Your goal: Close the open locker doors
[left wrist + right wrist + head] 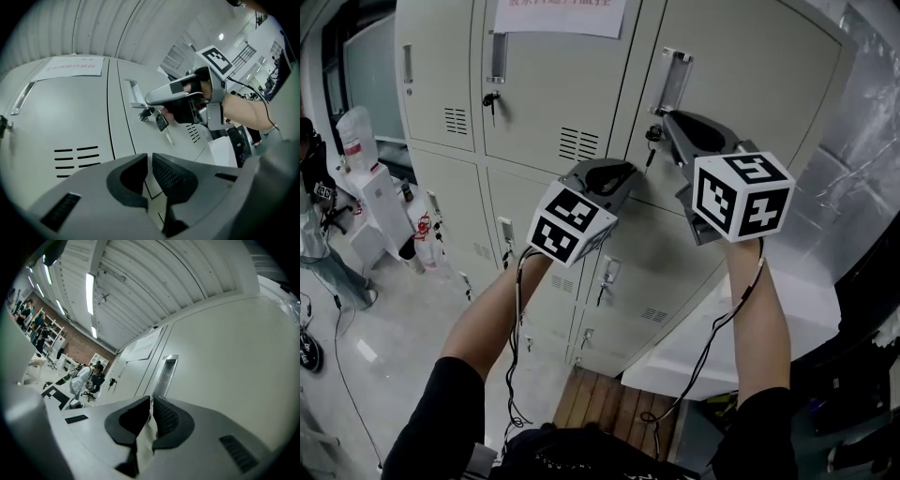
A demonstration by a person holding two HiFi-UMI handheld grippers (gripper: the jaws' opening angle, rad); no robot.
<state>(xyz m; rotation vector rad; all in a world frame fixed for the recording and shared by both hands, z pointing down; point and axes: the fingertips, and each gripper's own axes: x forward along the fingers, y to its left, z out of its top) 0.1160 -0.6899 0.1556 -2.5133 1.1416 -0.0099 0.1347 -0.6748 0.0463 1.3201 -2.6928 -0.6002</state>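
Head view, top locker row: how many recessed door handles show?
3: one handle at far left, one below the paper notice, one above the right gripper. Others may lie outside the frame.

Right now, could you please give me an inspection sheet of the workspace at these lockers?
Surface: pale floor; wooden boards at the lockers' foot.
Job's things: lockers; upper right door looks almost flush, latching cannot be told; key hangs in its lock.
Clutter: paper notice on a door.
Grippers: left gripper and right gripper, tongs together, nothing between.
Cables: one cable trails down each forearm.
Surroundings: person and water dispenser at left; foil sheeting at right.
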